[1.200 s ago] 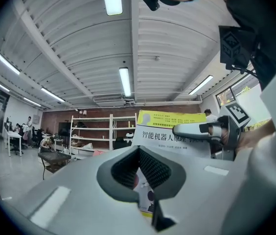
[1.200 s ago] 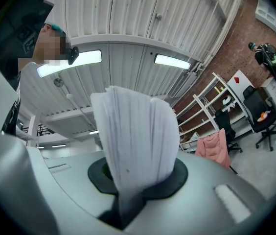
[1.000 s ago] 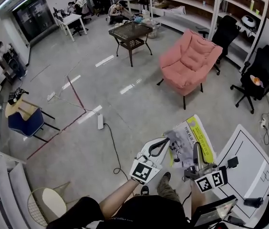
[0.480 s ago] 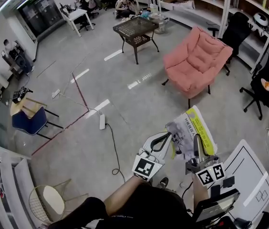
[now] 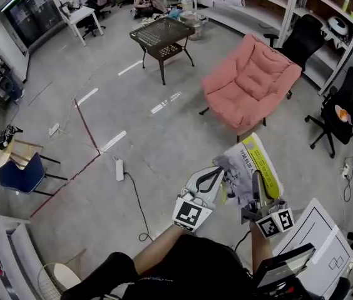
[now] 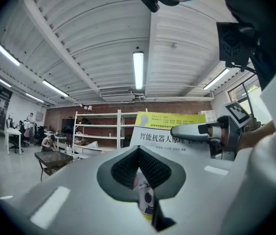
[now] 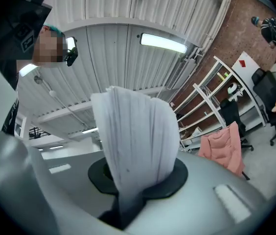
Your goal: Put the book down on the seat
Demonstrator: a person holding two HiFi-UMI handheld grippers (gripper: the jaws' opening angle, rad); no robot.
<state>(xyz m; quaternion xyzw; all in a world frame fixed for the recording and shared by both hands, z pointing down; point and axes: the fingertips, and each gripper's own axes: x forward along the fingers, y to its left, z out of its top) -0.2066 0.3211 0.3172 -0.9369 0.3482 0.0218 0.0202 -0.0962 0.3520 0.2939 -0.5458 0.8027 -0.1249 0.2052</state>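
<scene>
At waist height before the person, the left tongs (image 5: 217,174) and the right tongs (image 5: 256,184) both grip one book (image 5: 251,166), held clear of the floor (image 5: 164,136) and roughly level. The left pair is pinched on what looks like a thin edge of cover or a few pages, though its own view is too crowded to be sure. The right pair is clamped round a thick fan of pages. Beyond lies bare grey floor, then the pink armchair (image 5: 248,83), well apart from the book, its seat unoccupied. The put-down has not begun. Likely trouble: the thin left-hand hold could slip or tear, letting the book sag open. Released too early, the book could catch the chair's front edge and slide to the floor.
</scene>
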